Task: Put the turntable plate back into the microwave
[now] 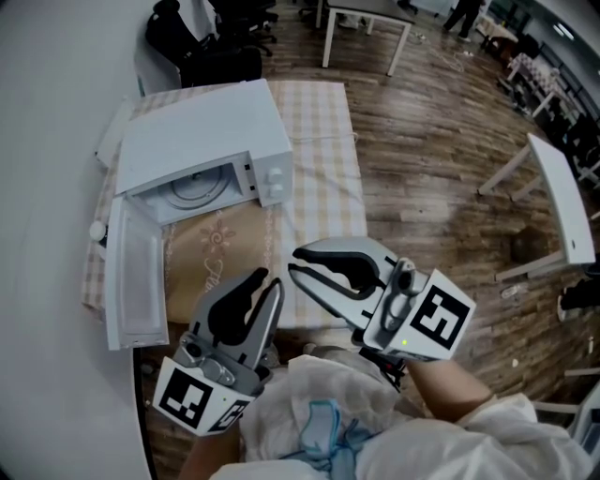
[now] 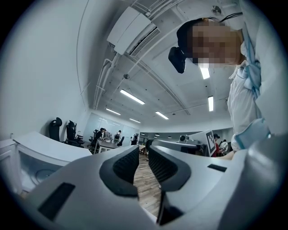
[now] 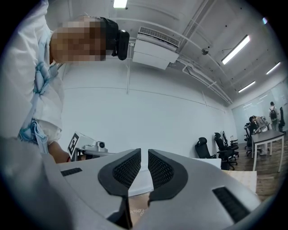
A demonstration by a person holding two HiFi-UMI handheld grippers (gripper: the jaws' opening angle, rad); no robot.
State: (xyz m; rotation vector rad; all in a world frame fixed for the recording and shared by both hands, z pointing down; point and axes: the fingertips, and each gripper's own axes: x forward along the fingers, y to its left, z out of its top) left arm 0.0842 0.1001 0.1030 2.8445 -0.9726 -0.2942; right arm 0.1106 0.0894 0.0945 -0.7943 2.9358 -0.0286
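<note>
The left tongs and right tongs are pale grey moulded shells, each tip lined with black ribbed pads. Behind each sits a white cube printed with black square markers: left cube, right cube. Further back, a white sleeve and, perhaps, a light-blue tie.

Open-plan office: swivel chairs, white desks, ceiling strip lights.

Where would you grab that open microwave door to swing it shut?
Probably the door by its free end edge, nearest the person, approached from the near side. It stands swung out from the microwave, hinged at the far end, so that edge likely gives most leverage.
</note>
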